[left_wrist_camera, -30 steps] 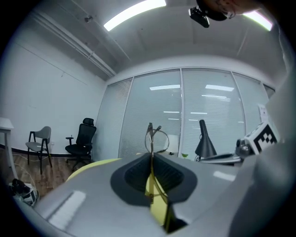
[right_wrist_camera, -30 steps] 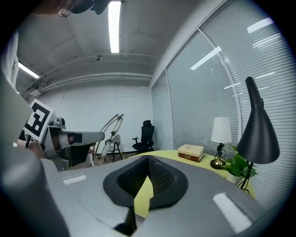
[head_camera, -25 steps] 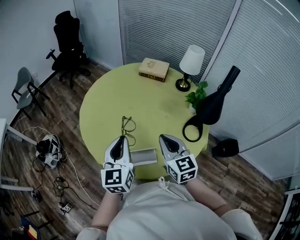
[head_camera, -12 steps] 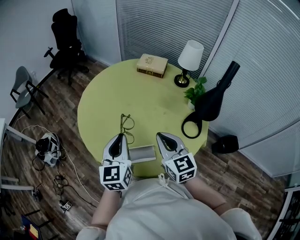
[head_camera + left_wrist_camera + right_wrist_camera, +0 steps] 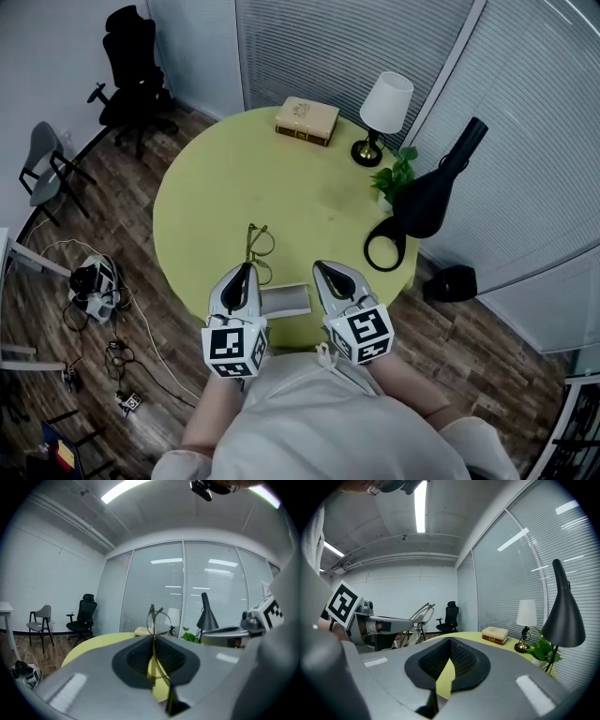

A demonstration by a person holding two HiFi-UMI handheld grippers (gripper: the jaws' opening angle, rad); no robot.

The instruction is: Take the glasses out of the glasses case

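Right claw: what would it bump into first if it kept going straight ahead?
Probably nothing close. The right claw points out over the table, and the book sits right of its line. Far past the table stands a chair, though depth is hard to judge.

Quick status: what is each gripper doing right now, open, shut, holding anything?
Left gripper: shut on the glasses.
Right gripper: shut, nothing between its jaws.

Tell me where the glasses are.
Head view, left side: the glasses are clamped in the left tongs, above the yellow table, just left of the glasses case.
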